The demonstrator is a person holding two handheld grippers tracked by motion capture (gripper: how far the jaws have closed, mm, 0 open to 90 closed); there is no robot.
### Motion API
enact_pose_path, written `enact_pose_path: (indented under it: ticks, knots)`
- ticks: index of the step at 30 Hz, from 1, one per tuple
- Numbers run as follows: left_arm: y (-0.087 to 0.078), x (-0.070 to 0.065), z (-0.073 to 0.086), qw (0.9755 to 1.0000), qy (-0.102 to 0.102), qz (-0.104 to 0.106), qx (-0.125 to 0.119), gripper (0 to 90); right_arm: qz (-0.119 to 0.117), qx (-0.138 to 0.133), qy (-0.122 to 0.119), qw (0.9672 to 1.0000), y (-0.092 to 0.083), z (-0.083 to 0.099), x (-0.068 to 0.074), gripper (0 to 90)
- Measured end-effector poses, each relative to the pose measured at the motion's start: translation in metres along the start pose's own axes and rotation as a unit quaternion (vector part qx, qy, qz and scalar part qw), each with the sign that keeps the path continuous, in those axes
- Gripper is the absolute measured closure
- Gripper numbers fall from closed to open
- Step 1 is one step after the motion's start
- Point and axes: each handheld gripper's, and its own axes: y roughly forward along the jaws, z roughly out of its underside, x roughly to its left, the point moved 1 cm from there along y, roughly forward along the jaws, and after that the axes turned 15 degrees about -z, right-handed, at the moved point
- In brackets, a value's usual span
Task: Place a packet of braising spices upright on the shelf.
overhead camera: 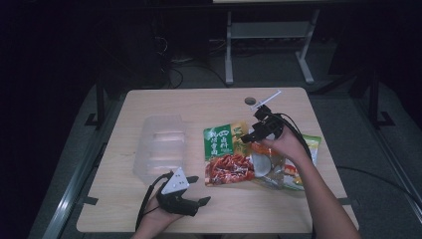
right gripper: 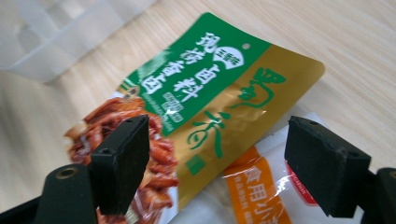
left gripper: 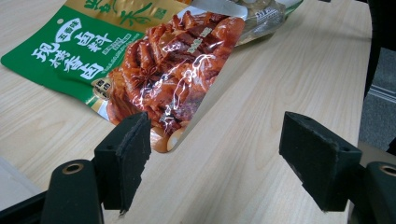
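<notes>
A green and gold food pouch with red meat pictured lies mid-table, overlapping a white and orange packet on its right. My left gripper rests low near the table's front edge, open, its jaws pointing at the pouch's near corner. Nothing sits between its pads. My right gripper hovers over the pouch's far right corner, open and empty, with the orange packet below it.
A clear plastic container lies on its side at the table's left, and its edge shows in the right gripper view. A small round hole is near the far edge. The floor drops off beyond the table's right edge.
</notes>
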Motion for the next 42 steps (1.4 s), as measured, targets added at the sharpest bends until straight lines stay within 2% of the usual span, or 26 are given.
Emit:
enact_pose_path:
  ticks: [6, 16, 19, 23, 26, 28, 29, 32, 34, 36, 42]
  knots:
    - [0.002, -0.001, 0.000, 1.0000, 0.000, 0.004, 0.002, 24.7, 0.004, 0.009, 0.012, 0.9999, 0.013, -0.002, -0.009, 23.6]
    - [0.000, 0.000, -0.001, 1.0000, 0.002, 0.002, -0.004, 24.8, 0.020, 0.028, 0.052, 0.9981, 0.035, -0.004, -0.028, 31.7]
    - [0.001, -0.001, -0.001, 1.0000, 0.003, 0.002, -0.003, 24.8, 0.020, 0.031, 0.055, 0.9978, 0.040, -0.004, -0.030, 35.8]
    - [0.001, -0.001, -0.001, 1.0000, 0.004, -0.001, -0.003, 24.8, 0.038, 0.039, 0.063, 0.9965, 0.043, -0.003, -0.034, 46.1]
    - [0.001, -0.001, -0.001, 1.0000, 0.005, 0.000, -0.002, 24.8, 0.036, 0.045, 0.071, 0.9958, 0.043, -0.002, -0.036, 48.0]
    - [0.001, -0.001, -0.001, 1.0000, 0.006, 0.000, -0.002, 24.8, 0.039, 0.046, 0.084, 0.9946, 0.045, 0.000, -0.038, 45.1]
    - [0.001, -0.001, -0.001, 1.0000, 0.006, 0.000, -0.002, 24.8, 0.030, 0.043, 0.089, 0.9947, 0.045, 0.001, -0.039, 45.6]
    - [0.001, -0.001, -0.001, 1.0000, 0.007, 0.001, -0.002, 24.7, 0.022, 0.040, 0.087, 0.9951, 0.046, 0.001, -0.040, 48.0]
    - [0.002, -0.002, -0.001, 1.0000, 0.006, 0.001, -0.002, 24.8, 0.017, 0.038, 0.086, 0.9954, 0.048, 0.000, -0.040, 53.4]
    - [0.002, -0.001, -0.001, 1.0000, 0.007, 0.001, -0.001, 24.8, 0.016, 0.039, 0.087, 0.9953, 0.049, 0.000, -0.040, 54.9]
    - [0.002, -0.001, -0.001, 1.0000, 0.004, 0.000, -0.001, 24.8, 0.011, 0.039, 0.083, 0.9958, 0.049, 0.000, -0.039, 81.9]
